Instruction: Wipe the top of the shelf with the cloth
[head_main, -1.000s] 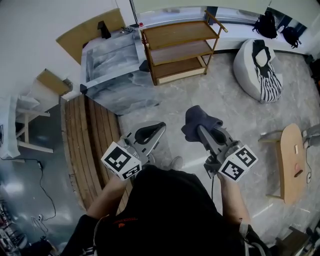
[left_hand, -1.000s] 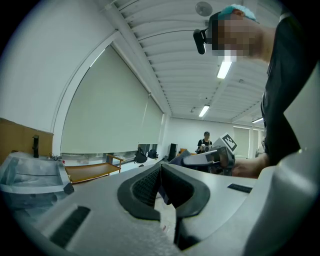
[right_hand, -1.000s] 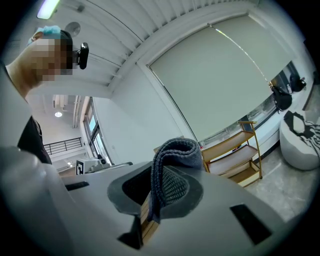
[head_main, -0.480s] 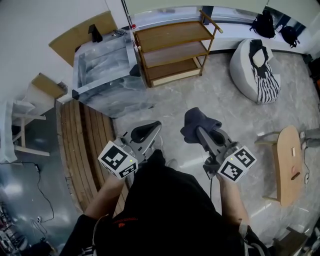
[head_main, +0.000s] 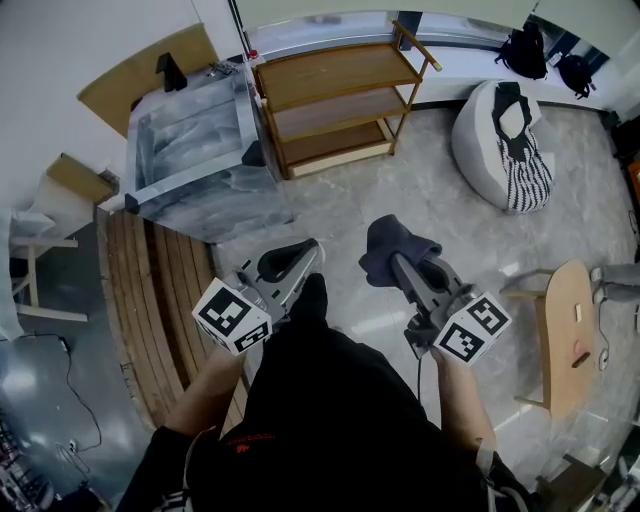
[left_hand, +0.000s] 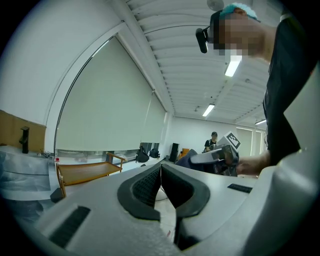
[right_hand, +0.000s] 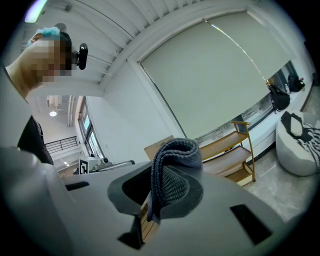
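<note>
In the head view the right gripper (head_main: 397, 258) carries a dark grey cloth (head_main: 390, 238) over the pale stone floor (head_main: 450, 230). It is well apart from the three-tier wooden shelf (head_main: 335, 68), which stands against the far wall. The left gripper view shows the left gripper (left_hand: 161, 172) with its jaws pressed together and nothing between them. In the right gripper view the jaws are clamped on the knitted cloth (right_hand: 172, 165), which folds over above them, with the shelf (right_hand: 227, 150) beyond.
</note>
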